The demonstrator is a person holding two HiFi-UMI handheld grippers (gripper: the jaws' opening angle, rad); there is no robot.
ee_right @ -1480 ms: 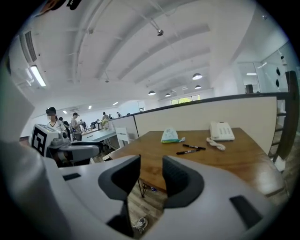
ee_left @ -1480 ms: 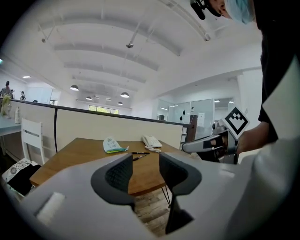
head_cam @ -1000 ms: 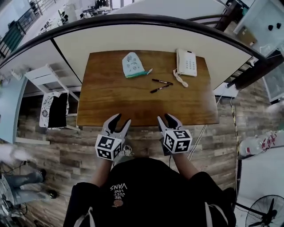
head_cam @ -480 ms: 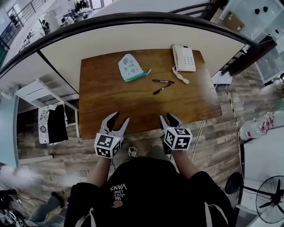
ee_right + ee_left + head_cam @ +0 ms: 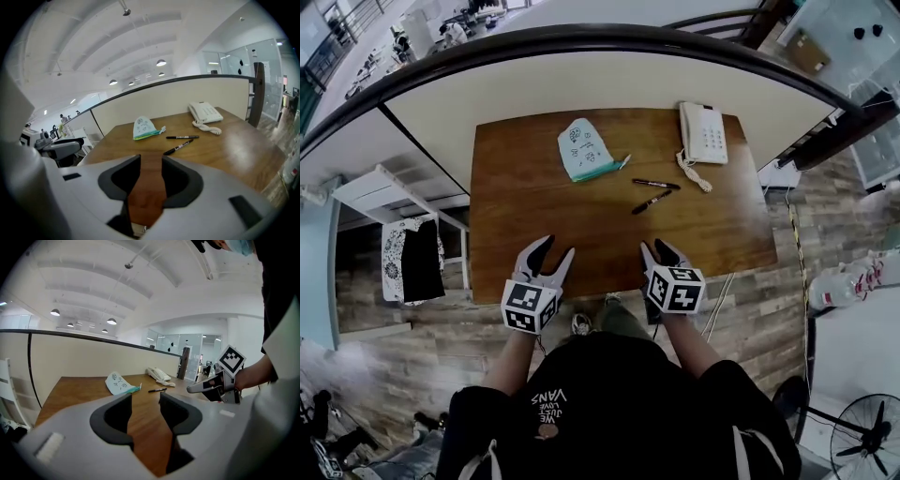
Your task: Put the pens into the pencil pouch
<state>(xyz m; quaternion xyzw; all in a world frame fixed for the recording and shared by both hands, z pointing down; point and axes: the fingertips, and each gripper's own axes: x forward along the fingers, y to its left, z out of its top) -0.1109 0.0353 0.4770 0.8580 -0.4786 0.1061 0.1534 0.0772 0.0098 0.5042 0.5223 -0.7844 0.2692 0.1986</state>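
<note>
Both hands reach forward side by side over the near edge of the worktop (image 5: 534,225). The left gripper (image 5: 555,251) and the right gripper (image 5: 657,249) tilt slightly down, each with its jaws standing wide and only bare wood between them. A broad bare stretch of brown wood separates them from everything else. The pencil pouch (image 5: 584,150), pale mint with small drawings and a teal edge, lies flat near the far edge, left of centre. Two black pens (image 5: 655,184) (image 5: 652,202) lie just right of it, one slanted, close to a white telephone (image 5: 703,133).
</note>
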